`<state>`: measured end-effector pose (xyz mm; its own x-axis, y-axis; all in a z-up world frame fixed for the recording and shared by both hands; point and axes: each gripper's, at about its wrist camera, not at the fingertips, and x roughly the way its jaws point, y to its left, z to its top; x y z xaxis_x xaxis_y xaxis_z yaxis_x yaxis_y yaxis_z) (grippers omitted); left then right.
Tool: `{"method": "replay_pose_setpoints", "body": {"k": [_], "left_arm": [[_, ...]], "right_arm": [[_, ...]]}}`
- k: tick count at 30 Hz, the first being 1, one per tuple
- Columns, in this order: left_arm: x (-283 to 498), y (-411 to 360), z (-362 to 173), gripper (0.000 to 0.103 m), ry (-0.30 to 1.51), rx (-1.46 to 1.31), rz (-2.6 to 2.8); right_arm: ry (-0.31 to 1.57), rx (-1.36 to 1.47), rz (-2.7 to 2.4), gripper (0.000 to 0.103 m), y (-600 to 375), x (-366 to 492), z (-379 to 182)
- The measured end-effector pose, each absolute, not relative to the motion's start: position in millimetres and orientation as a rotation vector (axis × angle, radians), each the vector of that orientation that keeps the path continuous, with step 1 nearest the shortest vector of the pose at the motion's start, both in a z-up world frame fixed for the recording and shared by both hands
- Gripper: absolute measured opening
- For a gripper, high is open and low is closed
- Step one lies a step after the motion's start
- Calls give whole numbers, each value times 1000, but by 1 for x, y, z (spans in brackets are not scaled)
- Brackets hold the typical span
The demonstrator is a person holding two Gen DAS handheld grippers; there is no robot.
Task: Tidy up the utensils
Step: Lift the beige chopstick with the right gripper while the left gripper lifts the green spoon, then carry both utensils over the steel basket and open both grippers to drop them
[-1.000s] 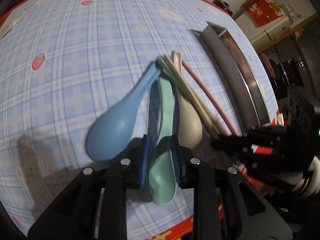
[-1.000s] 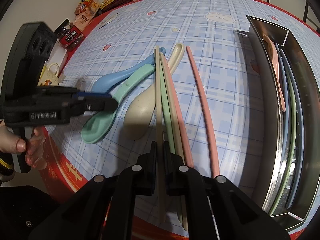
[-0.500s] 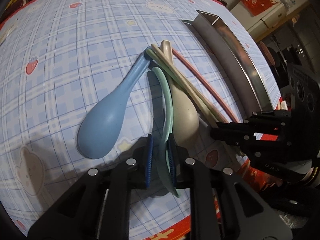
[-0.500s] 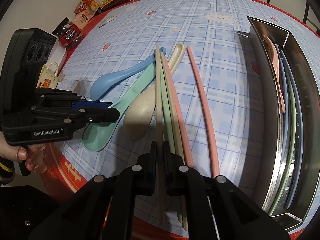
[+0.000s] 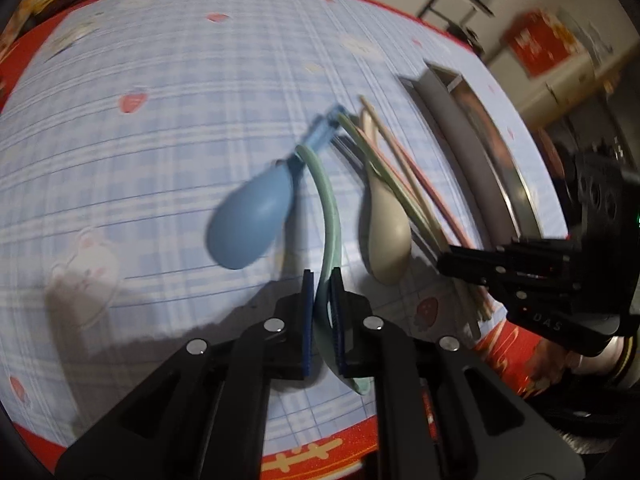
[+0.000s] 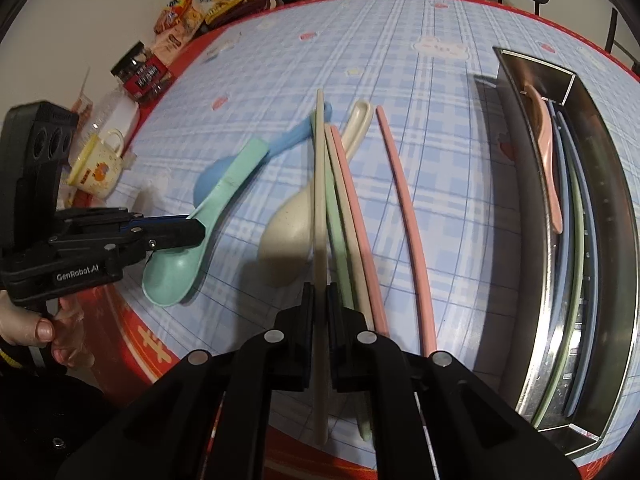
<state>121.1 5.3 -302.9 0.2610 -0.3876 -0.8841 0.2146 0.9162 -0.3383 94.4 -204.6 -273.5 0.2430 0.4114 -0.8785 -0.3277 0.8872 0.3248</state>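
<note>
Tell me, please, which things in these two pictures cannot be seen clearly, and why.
- Left wrist view: motion blur smears the metal tray; its contents cannot be told.
- Left wrist view: the fingers hide the green spoon bowl.
- Right wrist view: the right gripper covers the lower beige chopstick.
- Snack packets: print too small.

Three spoons [image 6: 188,240] loose; perhaps five chopsticks [image 6: 408,224]; one tray [image 6: 616,216]

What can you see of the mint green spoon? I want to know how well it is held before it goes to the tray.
The mint green spoon is a matte, plastic-looking soup spoon with a deep oval bowl and a flat, gently curved handle. The left tool is shut on it where bowl meets handle. In the left wrist view it is turned on edge. Its handle crosses over the blue spoon; whether they touch is unclear. The bowl hangs near the table's red edge.
</note>
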Motion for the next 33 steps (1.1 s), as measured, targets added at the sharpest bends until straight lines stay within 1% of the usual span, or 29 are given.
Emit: {"method": "replay_pose_setpoints", "body": {"k": [7,18,24,33], "left_arm": [[109,18,-295,12,1205,-230,-369],[94,17,-272,12,1142,-188,-389],[100,11,-264,12,1134,-189,-386],[112,-21,-249,12,1121,-205,-428]], "right_arm": [[1205,130,502,7,-215,92,-264],[1156,158,455,7,-234,85,-248],[1130,193,425,7,-251,82,-242],[1101,253,357,7,-296,83,-236]]}}
